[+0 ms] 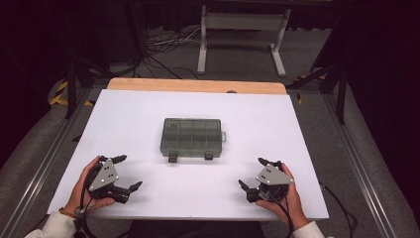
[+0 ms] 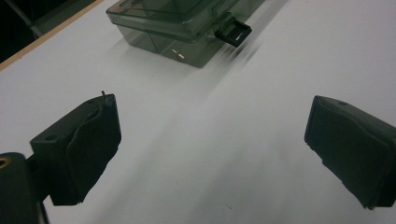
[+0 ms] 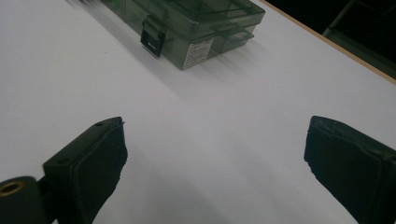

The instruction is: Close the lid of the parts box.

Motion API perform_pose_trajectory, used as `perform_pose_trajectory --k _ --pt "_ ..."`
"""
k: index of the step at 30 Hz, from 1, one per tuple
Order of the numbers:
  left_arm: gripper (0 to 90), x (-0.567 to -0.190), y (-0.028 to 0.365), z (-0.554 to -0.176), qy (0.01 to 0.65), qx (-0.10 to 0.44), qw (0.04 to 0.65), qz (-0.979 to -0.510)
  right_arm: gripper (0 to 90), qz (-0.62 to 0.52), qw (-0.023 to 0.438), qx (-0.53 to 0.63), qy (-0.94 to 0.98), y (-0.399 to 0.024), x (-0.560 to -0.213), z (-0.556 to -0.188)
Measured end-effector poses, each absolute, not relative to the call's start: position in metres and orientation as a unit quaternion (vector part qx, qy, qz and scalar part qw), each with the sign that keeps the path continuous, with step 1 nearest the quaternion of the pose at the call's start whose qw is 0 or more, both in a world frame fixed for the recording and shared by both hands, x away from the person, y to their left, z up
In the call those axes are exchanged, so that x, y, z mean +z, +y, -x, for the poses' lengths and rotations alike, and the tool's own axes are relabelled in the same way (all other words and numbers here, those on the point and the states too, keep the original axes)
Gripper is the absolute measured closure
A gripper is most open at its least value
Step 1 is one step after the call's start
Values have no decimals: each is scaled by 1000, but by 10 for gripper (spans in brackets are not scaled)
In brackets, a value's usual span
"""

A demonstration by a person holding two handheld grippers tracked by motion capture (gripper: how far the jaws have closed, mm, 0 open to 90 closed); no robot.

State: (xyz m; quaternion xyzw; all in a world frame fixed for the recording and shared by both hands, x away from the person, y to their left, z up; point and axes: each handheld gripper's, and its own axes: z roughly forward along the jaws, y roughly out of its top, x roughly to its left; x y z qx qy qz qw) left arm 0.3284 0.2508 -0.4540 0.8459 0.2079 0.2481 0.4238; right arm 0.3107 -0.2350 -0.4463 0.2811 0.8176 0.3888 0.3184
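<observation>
One smoky green compartment box [image 1: 192, 136] is lying closed at the centre of the high view, on the white table [image 1: 124, 124], with two dark latches [image 1: 173, 157] hanging off its near edge. That view is also showing both tools at once: the left gripper [image 1: 127, 172] is sitting at the lower left and the right gripper [image 1: 252, 173] at the lower right, each held in a hand and each well apart from the box.

The left gripper view is putting the box [image 2: 173, 23] at the top of the frame with one latch [image 2: 233, 31] sticking out, and its jaws are standing wide apart over bare table. The right gripper view is showing what the others are not: a white label [image 3: 200, 50] on the box's end wall, its print too small to read. There too the jaws are spread wide, clamping nothing.
</observation>
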Motion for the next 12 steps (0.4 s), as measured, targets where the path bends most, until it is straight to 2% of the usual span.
perform_pose_trajectory --k 12 --pt "46 -455 249 -332 211 244 421 -848 63 -290 315 396 812 -240 -446 -312"
